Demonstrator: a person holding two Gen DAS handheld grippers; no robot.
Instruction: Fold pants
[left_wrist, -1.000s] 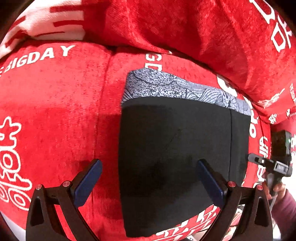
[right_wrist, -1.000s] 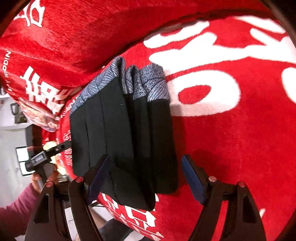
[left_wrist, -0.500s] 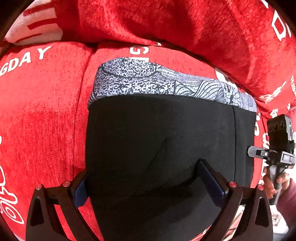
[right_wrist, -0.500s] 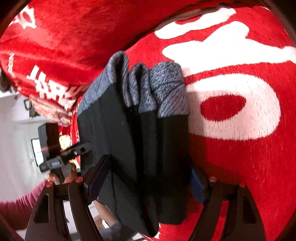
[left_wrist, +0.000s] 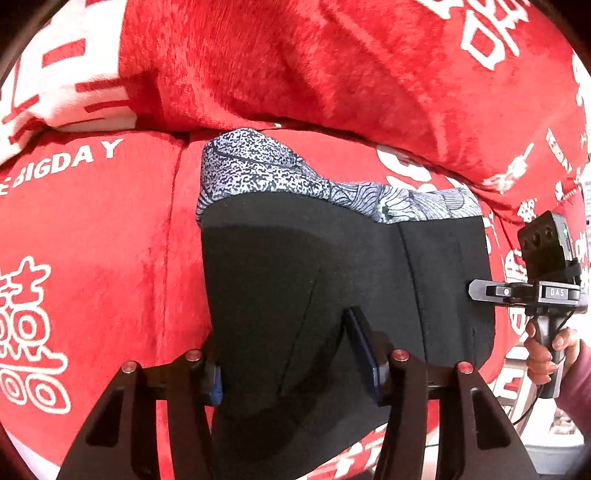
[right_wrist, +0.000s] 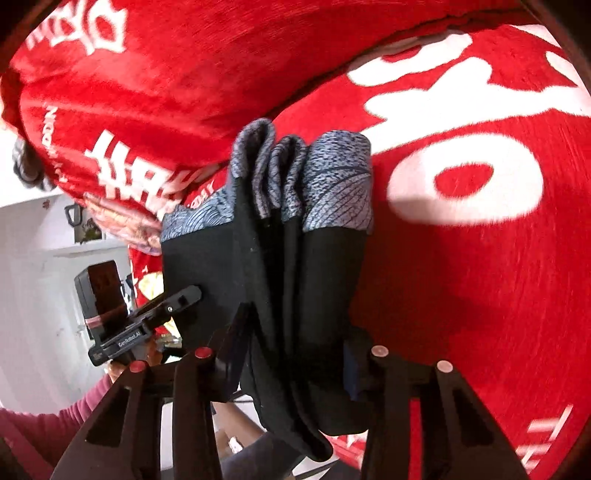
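While the folded pants lay on the red blanket with its white lettering, both grippers were closed on them. Seen from the left wrist, the left gripper had its jaws pinching a thick fold of the black fabric at the near edge of the bundle, the blue pads pressed into the cloth. The grey patterned waistband lay at the far end, next to a raised roll of the same red cover. From the right wrist, the right gripper had its jaws clamped across several stacked black layers, whose grey patterned ends stood up in loops at the far side. Each camera showed the other gripper beside the bundle, held by a hand in a pink sleeve.
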